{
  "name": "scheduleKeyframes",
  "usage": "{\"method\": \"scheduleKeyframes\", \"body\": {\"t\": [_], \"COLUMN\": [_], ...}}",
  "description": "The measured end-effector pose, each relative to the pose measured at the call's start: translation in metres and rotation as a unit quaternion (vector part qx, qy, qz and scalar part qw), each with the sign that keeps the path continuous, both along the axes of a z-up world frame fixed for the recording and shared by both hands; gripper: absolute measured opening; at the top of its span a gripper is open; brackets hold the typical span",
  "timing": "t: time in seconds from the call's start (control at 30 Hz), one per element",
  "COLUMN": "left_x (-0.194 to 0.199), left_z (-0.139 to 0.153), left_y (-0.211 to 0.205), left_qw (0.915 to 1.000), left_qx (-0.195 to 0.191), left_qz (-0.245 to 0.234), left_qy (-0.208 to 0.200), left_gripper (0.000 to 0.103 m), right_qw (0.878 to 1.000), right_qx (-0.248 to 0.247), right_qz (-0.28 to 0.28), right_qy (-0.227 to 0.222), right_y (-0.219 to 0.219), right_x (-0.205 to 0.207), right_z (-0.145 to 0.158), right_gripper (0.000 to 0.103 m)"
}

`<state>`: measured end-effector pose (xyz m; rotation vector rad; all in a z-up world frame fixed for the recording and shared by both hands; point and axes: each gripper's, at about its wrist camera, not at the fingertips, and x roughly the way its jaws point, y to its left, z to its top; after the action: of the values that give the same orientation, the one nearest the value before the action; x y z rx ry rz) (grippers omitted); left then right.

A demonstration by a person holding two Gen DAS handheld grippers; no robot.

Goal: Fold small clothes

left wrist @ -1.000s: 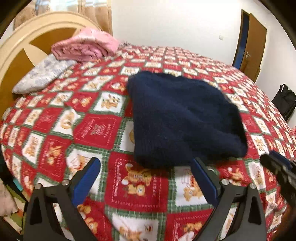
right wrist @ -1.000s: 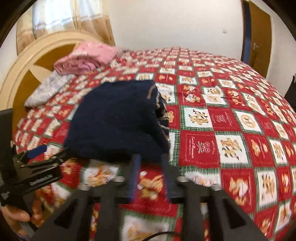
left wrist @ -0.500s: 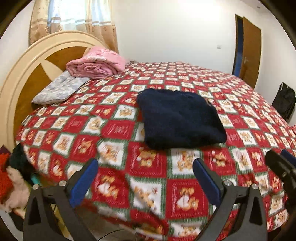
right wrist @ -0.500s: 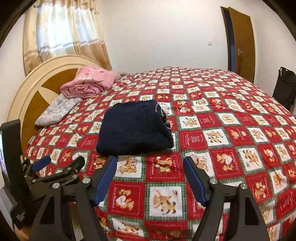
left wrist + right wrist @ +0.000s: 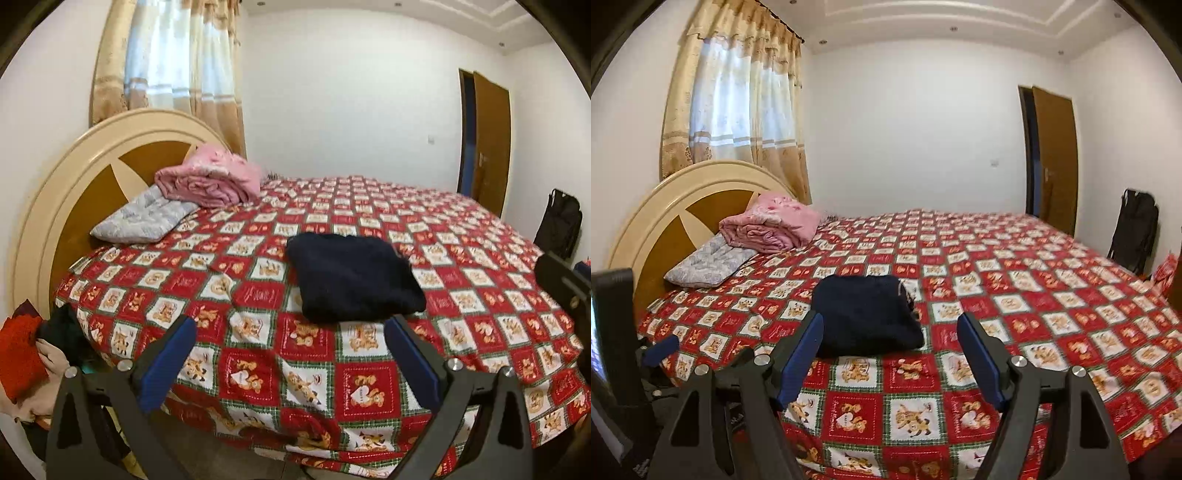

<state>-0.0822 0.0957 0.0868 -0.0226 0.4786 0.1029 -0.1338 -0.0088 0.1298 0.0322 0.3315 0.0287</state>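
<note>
Red patchwork bedspread (image 5: pixel 258 376) carries our folded navy garment (image 5: pixel 351 277) near its front edge. Both left gripper (image 5: pixel 291 350) and right gripper (image 5: pixel 890 350) hang wide, empty, the right's jaws just opened. We'd next fetch another piece, leaving the fold undisturbed.

A bed (image 5: pixel 258 373) with a red teddy-bear checked cover carries a folded navy garment (image 5: pixel 351 280) near its front edge, a grey pillow (image 5: pixel 144 218) and a pink bundled blanket (image 5: pixel 210 181) by the headboard.

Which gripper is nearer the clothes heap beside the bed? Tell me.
Left. The left gripper hangs beside the heap; the right gripper, empty jaws just opening, is farther right.
</note>
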Motion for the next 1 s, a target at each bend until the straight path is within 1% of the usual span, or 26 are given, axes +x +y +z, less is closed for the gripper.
{"method": "scheduleKeyframes", "body": {"t": [0.07, 0.2, 0.3, 0.4, 0.57, 0.83, 1.0], "left_x": [-0.003, -0.008, -0.009, -0.01, -0.012, -0.012, -0.012], "left_z": [0.003, 0.006, 0.004, 0.004, 0.004, 0.004, 0.003], "left_y": [-0.001, -0.007, -0.012, -0.015, -0.022, -0.025, -0.026], "left_qw": [1.0, 0.9997, 0.9997, 0.9998, 0.9996, 0.9996, 0.9997], "left_qx": [-0.001, 0.016, 0.016, 0.014, 0.024, 0.025, 0.023], "left_qz": [-0.002, 0.006, 0.005, 0.001, -0.006, -0.006, -0.006], "left_qy": [-0.005, -0.018, -0.016, -0.011, -0.011, -0.01, -0.009], "left_gripper": [0.103, 0.103, 0.103, 0.103, 0.103, 0.103, 0.103], "right_qw": [1.0, 1.0, 0.999, 0.999, 0.999, 0.999, 0.999], "right_qx": [-0.003, 0.009, 0.018, 0.029, 0.044, 0.042, 0.044], "right_qz": [-0.002, -0.006, -0.015, -0.017, -0.015, -0.016, -0.014], "right_qy": [-0.005, -0.021, -0.029, -0.02, -0.002, -0.018, -0.013], "right_y": [0.002, -0.003, -0.008, -0.013, -0.018, -0.017, -0.017], "right_x": [-0.004, -0.008, -0.011, -0.008, -0.003, -0.009, -0.007], "right_z": [0.001, 0.003, 0.003, 0.0, -0.006, -0.003, -0.004], "right_gripper": [0.077, 0.077, 0.077, 0.077, 0.077, 0.077, 0.077]}}
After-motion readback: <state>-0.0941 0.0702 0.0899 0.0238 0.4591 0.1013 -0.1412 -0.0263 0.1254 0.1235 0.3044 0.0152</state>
